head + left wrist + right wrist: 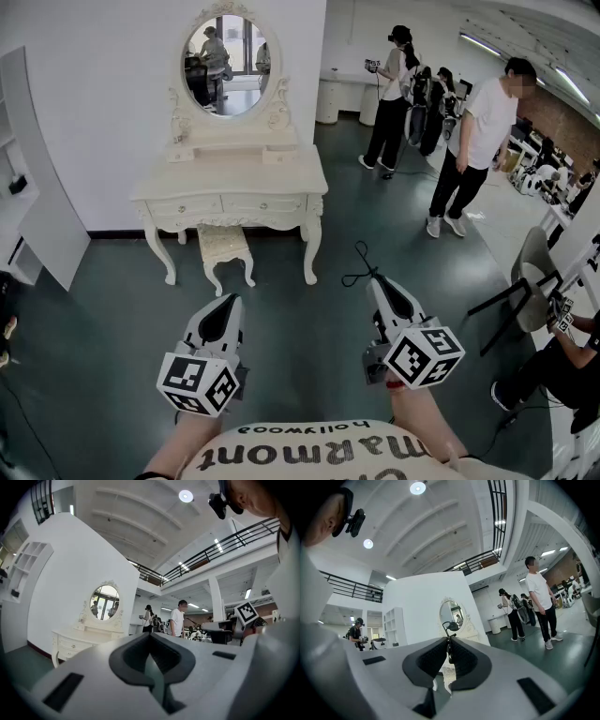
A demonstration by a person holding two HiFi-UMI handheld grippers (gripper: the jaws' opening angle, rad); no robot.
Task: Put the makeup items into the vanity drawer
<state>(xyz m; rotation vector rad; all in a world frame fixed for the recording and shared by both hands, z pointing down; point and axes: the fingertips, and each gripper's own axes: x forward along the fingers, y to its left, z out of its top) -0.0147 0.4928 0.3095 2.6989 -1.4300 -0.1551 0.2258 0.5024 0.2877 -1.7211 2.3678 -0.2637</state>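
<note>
A white vanity table point(230, 184) with an oval mirror point(226, 67) stands against the wall ahead, and its front drawers point(225, 204) are closed. It also shows small in the left gripper view, where the vanity table point(75, 639) is at the left. My right gripper point(375, 279) is shut on a thin black looped makeup tool point(359, 266), which sticks out past the tips. In the right gripper view the black tool point(449, 637) is pinched between the jaws. My left gripper point(225, 302) is shut with nothing in it. Both grippers hang over the dark floor, well short of the vanity.
A small white stool point(225, 249) stands under the vanity. A white shelf panel point(42, 202) leans at the left. Two people point(476, 141) stand at the back right near another person point(389, 98). A chair point(530, 281) and a seated person point(562, 361) are at the right.
</note>
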